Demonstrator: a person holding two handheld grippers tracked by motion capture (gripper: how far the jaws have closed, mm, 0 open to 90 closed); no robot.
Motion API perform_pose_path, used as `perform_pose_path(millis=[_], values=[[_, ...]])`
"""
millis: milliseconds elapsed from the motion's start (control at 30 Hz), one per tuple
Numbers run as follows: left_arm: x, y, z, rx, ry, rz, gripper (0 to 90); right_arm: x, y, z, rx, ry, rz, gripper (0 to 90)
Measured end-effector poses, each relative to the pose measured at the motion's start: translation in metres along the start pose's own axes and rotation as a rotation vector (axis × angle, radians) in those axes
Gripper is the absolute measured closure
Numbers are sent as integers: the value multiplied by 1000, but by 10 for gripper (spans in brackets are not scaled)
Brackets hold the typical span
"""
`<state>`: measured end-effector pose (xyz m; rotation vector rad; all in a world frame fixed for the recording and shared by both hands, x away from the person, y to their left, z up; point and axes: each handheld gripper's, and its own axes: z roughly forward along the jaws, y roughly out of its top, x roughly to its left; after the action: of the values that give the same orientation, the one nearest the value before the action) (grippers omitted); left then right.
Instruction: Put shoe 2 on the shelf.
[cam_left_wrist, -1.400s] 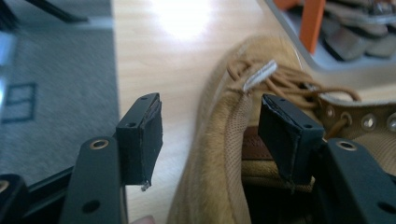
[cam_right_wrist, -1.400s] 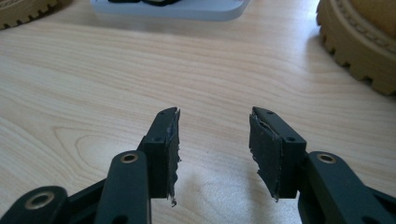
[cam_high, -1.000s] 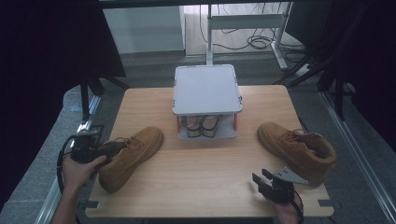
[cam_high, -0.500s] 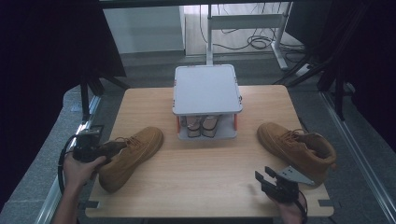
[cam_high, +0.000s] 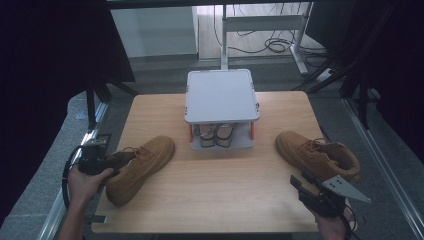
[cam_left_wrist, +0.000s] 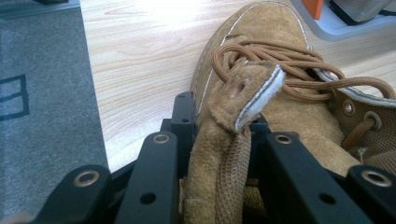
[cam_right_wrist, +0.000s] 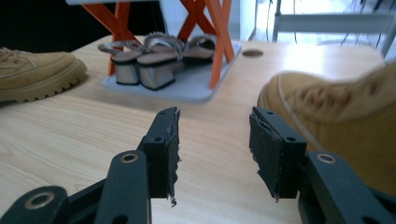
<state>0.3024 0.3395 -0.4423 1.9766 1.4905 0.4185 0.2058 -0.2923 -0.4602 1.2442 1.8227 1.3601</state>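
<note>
A tan suede lace-up boot lies on the table's left side, toe toward the rack. My left gripper has just been closing, and its jaws now pinch the boot's ankle collar between them. The laces and toe stretch away beyond my left gripper. The matching boot stands at the right. Just in front of it, my right gripper hovers above the table, open with nothing between its jaws. In the right gripper view that boot sits to the right of my right gripper.
A grey two-tier shoe rack with orange legs stands at the table's middle back, a pair of heeled sandals on its lower shelf. Bare wooden tabletop lies between the boots. Dark floor and metal frames surround the table.
My right gripper has lifted a little and drifted right, near the right boot. The left hand has stayed at the left boot's collar.
</note>
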Motion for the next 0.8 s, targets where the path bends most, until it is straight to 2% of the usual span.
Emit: perform_pose_path(millis=[100, 233, 300, 467, 600, 800], values=[[1, -1, 0, -10, -10, -8, 742, -6, 16, -6, -9, -6, -31, 528], [0, -3, -1, -20, -12, -8, 743, -22, 41, -11, -25, -42, -38, 531], [-2, -3, -1, -20, -5, 4, 743, -32, 51, -10, -16, -74, -46, 531], [-1, -3, -1, -22, -10, 1, 743, -57, 72, -4, 12, -110, -38, 531], [-1, -3, -1, -18, -10, 7, 742, -75, 83, 0, 12, -162, -26, 530], [-1, -3, -1, -20, -12, 5, 742, -105, 85, 12, 93, -194, -36, 522]])
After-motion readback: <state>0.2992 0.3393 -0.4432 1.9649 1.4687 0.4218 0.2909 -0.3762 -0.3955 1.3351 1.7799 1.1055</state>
